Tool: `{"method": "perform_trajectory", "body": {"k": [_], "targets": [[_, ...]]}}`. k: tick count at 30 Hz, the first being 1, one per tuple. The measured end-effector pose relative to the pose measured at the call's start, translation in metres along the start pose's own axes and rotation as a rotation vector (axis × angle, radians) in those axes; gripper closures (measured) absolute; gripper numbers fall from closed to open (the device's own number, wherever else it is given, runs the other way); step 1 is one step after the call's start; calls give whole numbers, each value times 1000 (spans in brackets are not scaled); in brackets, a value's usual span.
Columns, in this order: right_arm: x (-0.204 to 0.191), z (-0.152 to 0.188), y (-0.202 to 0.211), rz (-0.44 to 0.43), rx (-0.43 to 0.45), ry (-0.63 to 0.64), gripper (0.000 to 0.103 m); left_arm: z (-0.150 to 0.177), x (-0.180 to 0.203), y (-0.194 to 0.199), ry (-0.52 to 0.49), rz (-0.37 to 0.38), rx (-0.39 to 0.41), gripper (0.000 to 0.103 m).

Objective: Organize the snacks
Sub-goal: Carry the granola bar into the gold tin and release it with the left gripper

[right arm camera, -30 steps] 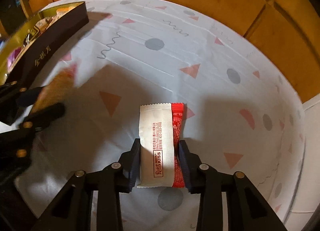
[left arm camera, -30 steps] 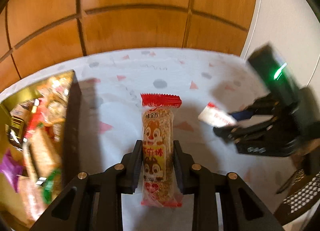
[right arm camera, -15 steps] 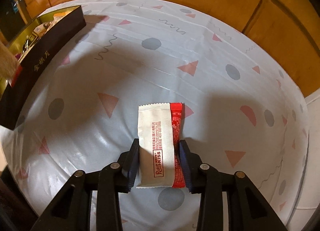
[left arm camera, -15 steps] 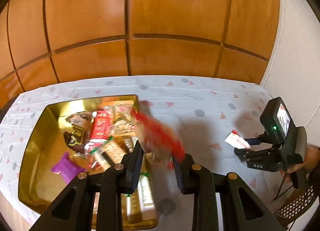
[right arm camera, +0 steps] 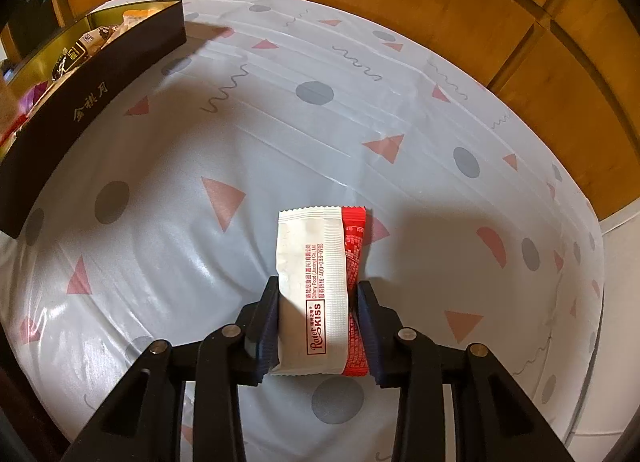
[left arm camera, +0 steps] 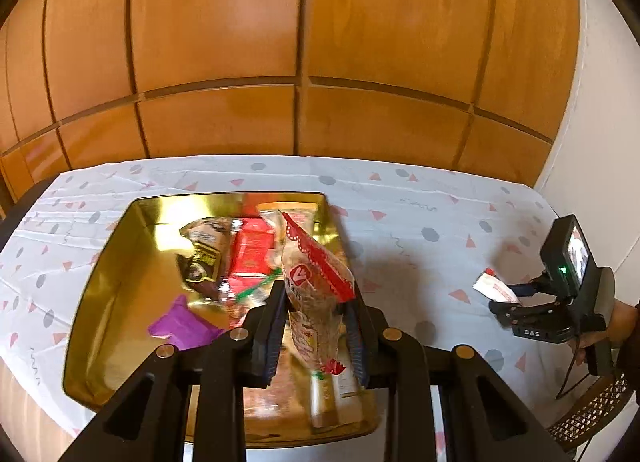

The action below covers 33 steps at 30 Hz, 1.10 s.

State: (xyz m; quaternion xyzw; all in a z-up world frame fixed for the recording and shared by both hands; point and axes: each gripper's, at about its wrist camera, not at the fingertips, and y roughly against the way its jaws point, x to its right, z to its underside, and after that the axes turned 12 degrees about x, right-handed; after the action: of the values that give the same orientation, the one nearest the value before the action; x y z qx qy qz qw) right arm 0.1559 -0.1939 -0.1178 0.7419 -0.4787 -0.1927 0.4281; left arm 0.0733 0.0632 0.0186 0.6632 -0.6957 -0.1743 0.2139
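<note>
My left gripper (left arm camera: 316, 296) is shut on a cereal bar (left arm camera: 316, 282) in a clear wrapper with red ends, which hangs tilted over the right part of an open gold tin (left arm camera: 116, 262). Inside the tin lie several snacks, among them a purple packet (left arm camera: 182, 324) and a red packet (left arm camera: 252, 252). My right gripper (right arm camera: 318, 290) is shut on a white and red wafer packet (right arm camera: 316, 282) just above the patterned tablecloth (right arm camera: 400, 122). The left wrist view shows that right gripper (left arm camera: 504, 302) far right with its packet (left arm camera: 494, 288).
From the right wrist view the tin's dark outer wall (right arm camera: 100, 90) with gold characters stands at upper left. A wood-panelled wall (left arm camera: 304, 42) backs the table. A wicker chair (left arm camera: 592, 410) and a person's hand (left arm camera: 624, 322) are at the lower right.
My left gripper rose and carried the cereal bar leftward from the tablecloth to above the gold tin, and the bar now tilts. The right gripper and its packet stayed put.
</note>
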Motion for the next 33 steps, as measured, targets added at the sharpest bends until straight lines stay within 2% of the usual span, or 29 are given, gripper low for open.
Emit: {"method": "perform_trajectory", "body": {"k": [3,10,14,19,21,23,25,28,33], "targets": [[0,0,2,-2,1,1,66,0,-21,6,28,-22,0,75],[0,-1,1,2,1,11,66,8,-90,21,106,-128,-24,75],[-1,-1,2,4,1,18,66,16,-109,23,125,-129,-45,75],[-3,-1,3,11,1,25,66,19,-93,8,4,-85,-84,75],[-3,-1,3,10,2,26,66,23,-79,-6,-99,-61,-128,75],[-4,-1,3,11,1,25,66,28,-69,-19,-199,-70,-177,75],[-4,-1,4,13,2,27,66,29,-61,-27,-273,-32,-202,74],[-4,-1,4,14,1,28,66,31,-58,-43,-291,34,-259,67],[-4,-1,5,14,1,27,66,42,-61,-72,-227,24,-332,66]]}}
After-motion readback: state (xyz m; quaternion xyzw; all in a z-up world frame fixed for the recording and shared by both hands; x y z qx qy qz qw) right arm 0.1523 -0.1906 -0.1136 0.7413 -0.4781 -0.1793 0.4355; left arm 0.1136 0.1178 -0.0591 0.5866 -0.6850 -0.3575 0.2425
